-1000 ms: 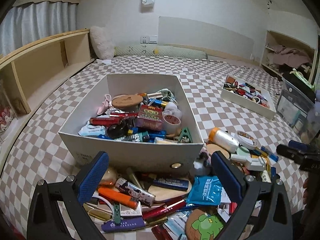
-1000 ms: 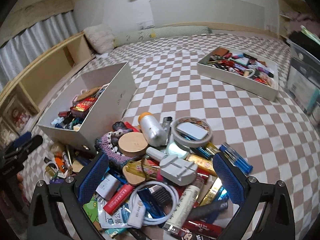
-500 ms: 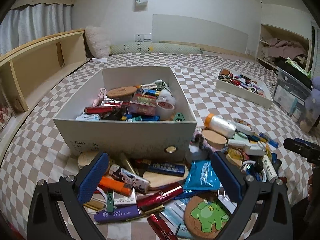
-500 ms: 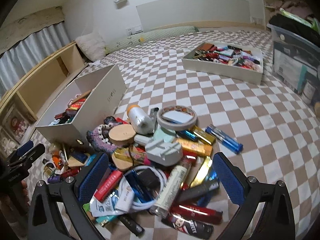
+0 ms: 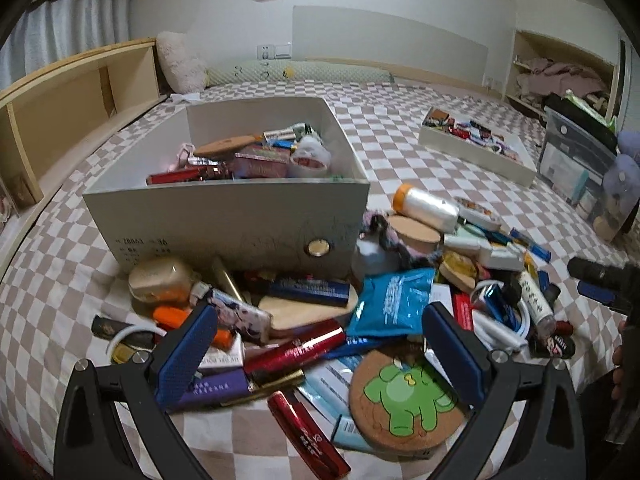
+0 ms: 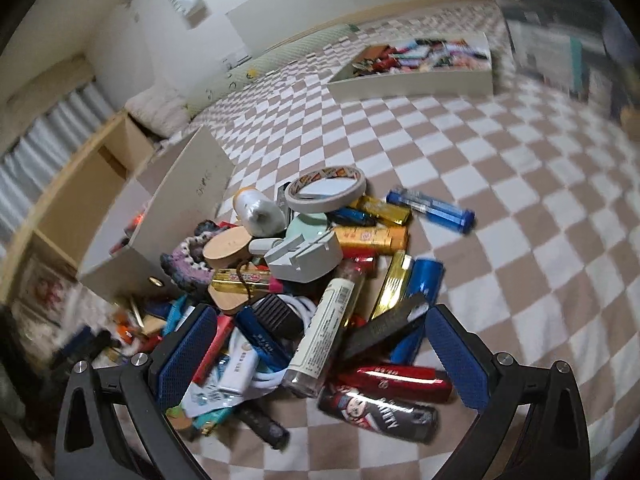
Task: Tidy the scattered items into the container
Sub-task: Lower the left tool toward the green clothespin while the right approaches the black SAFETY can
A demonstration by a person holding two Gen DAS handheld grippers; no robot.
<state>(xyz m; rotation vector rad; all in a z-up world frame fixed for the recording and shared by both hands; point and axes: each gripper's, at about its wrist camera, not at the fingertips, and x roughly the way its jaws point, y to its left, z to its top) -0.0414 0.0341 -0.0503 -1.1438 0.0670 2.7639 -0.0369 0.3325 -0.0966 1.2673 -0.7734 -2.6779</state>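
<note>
The left gripper [image 5: 320, 354] is spread wide and holds nothing. It hangs low over the near part of a pile of small things on a checkered cover [image 5: 60, 280]. Between its blue pads lie a red tube [image 5: 294, 350], a purple tube [image 5: 218, 390] and a blue packet [image 5: 394, 302]. A round cork coaster with a green frog [image 5: 404, 398] lies just beside the right pad.

Behind the pile stands the white box [image 5: 224, 220], and the pile touches its front wall. The box is already partly filled with small things. A second, flat tray [image 5: 480, 152] with small things stands well apart, further back on the right.

The right gripper [image 6: 320, 354] is also spread wide and empty. It hangs over the other side of the same pile. Between its pads I see a white tube with a clear cap [image 6: 326, 336], a dark flat bar [image 6: 384, 328] and a red tube [image 6: 394, 378]. Further in the pile are a roll of tape [image 6: 328, 190], a white bottle with an orange cap [image 6: 258, 210] and a round wooden lid [image 6: 226, 248]. A blue lighter [image 6: 430, 208] lies a little apart from the pile on the right. In this view the box [image 6: 176, 216] stands at the left of the pile. The edges of this view are blurred.
</note>
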